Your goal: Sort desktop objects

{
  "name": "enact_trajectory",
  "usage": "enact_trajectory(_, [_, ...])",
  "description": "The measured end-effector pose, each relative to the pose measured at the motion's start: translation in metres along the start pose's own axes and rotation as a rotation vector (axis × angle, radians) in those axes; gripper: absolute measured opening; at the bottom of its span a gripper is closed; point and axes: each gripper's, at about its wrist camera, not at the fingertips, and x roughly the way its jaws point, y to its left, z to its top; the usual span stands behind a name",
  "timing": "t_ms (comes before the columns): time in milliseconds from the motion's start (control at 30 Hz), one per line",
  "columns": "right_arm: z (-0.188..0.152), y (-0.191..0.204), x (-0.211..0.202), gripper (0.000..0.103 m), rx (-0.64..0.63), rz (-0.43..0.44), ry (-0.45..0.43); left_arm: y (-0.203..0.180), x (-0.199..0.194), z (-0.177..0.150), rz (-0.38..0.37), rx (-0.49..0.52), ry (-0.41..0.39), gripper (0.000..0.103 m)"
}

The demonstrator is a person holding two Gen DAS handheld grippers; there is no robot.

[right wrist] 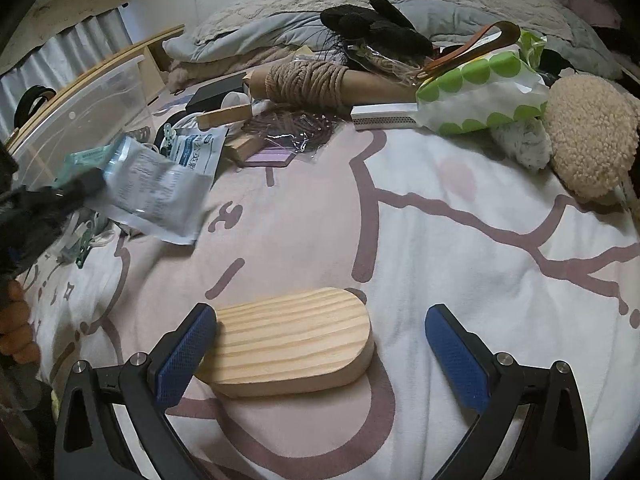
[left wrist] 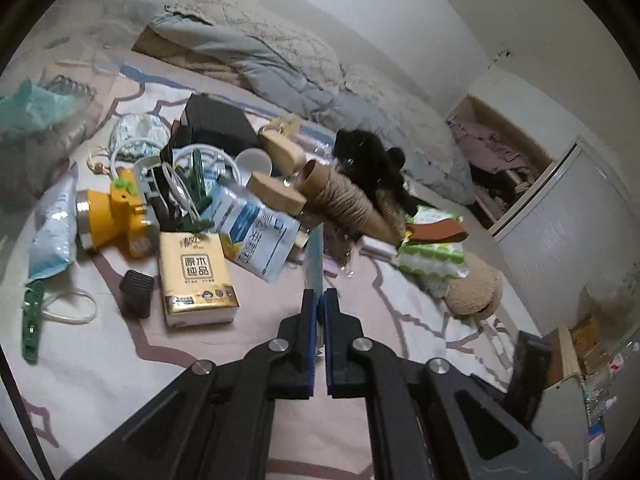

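In the left wrist view my left gripper (left wrist: 321, 300) is shut on a thin white and blue plastic packet (left wrist: 316, 256), seen edge-on and lifted above the bedsheet. The right wrist view shows the same packet (right wrist: 156, 196) hanging flat from the blurred left gripper (right wrist: 88, 184) at the left. My right gripper (right wrist: 320, 314) is open low over the sheet. An oval pale wooden block (right wrist: 292, 340) lies flat between its blue pads, close against the left pad and well apart from the right one.
A pile lies ahead: yellow lamp (left wrist: 116, 216), gold tissue pack (left wrist: 196, 276), rope on a cardboard tube (right wrist: 312, 80), green-dotted bag (right wrist: 480, 92), beige plush (right wrist: 588, 136). A clear plastic bin (right wrist: 88, 112) stands at the left. A hand (right wrist: 16, 332) shows at the left edge.
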Motion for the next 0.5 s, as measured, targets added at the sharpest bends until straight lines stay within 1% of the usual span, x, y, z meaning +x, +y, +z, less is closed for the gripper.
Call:
enact_trajectory(100, [0.0, -0.001, 0.0, 0.103, 0.004, 0.002, 0.0, 0.002, -0.008, -0.001, -0.017, -0.008, 0.021, 0.004])
enact_trajectory(133, [0.0, 0.0, 0.0, 0.103, 0.004, 0.001, -0.001, 0.003, -0.009, -0.004, -0.043, -0.017, 0.051, 0.004])
enact_trajectory(167, [-0.001, 0.0, 0.0, 0.103, 0.004, 0.0, -0.002, 0.004, -0.009, -0.007, -0.049, -0.023, 0.07, 0.004])
enact_trajectory(300, [0.0, -0.001, 0.0, 0.103, 0.003, 0.009, -0.005, 0.015, -0.005, -0.026, -0.031, -0.051, 0.166, 0.004])
enact_trajectory(367, [-0.001, -0.002, 0.0, 0.103, -0.003, 0.014, -0.009, 0.022, -0.005, -0.033, -0.023, -0.076, 0.198, 0.004])
enact_trajectory(400, [-0.001, -0.002, 0.0, 0.103, -0.005, 0.016, -0.011, 0.025, -0.006, -0.035, -0.014, -0.086, 0.206, 0.004])
enact_trajectory(467, [-0.001, -0.003, 0.0, 0.103, -0.002, 0.017, -0.017, 0.031, -0.009, -0.036, 0.033, -0.092, 0.205, 0.004])
enact_trajectory(500, [-0.002, -0.003, 0.0, 0.103, -0.002, 0.017, -0.021, 0.031, -0.012, -0.036, 0.079, -0.075, 0.197, 0.004])
